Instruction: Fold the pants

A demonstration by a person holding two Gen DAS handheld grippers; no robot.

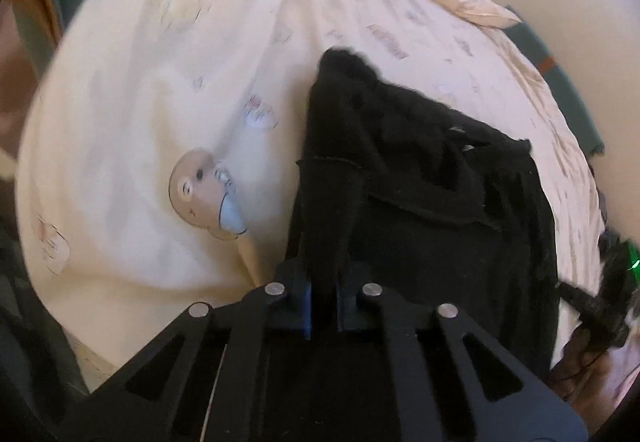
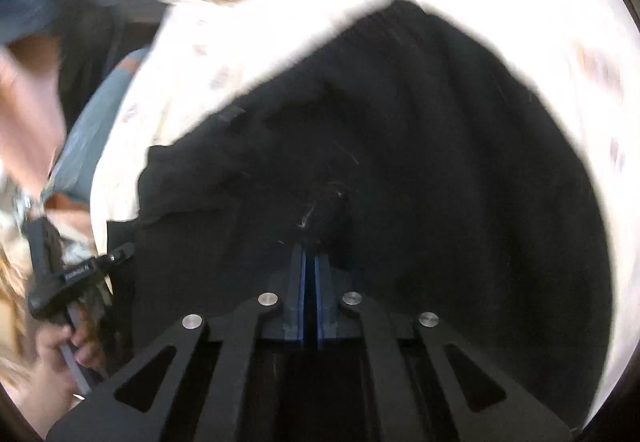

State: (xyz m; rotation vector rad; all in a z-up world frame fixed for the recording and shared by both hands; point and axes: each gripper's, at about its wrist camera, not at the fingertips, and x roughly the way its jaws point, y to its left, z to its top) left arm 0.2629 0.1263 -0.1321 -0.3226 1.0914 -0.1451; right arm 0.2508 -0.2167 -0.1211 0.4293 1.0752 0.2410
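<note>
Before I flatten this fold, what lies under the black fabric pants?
The black fabric pants rest on a cream printed bedsheet, which shows all around them. Both grippers pinch the cloth. Whatever lies directly beneath the pants is covered.

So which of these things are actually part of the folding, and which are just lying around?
Part of the job:
- black pants
- left gripper, shut on a fold of the pants
- right gripper, fingers close together at the cloth; grip unclear

Just lying about:
- cream printed bedsheet under the pants
- teal blanket at the bed's edge
</note>
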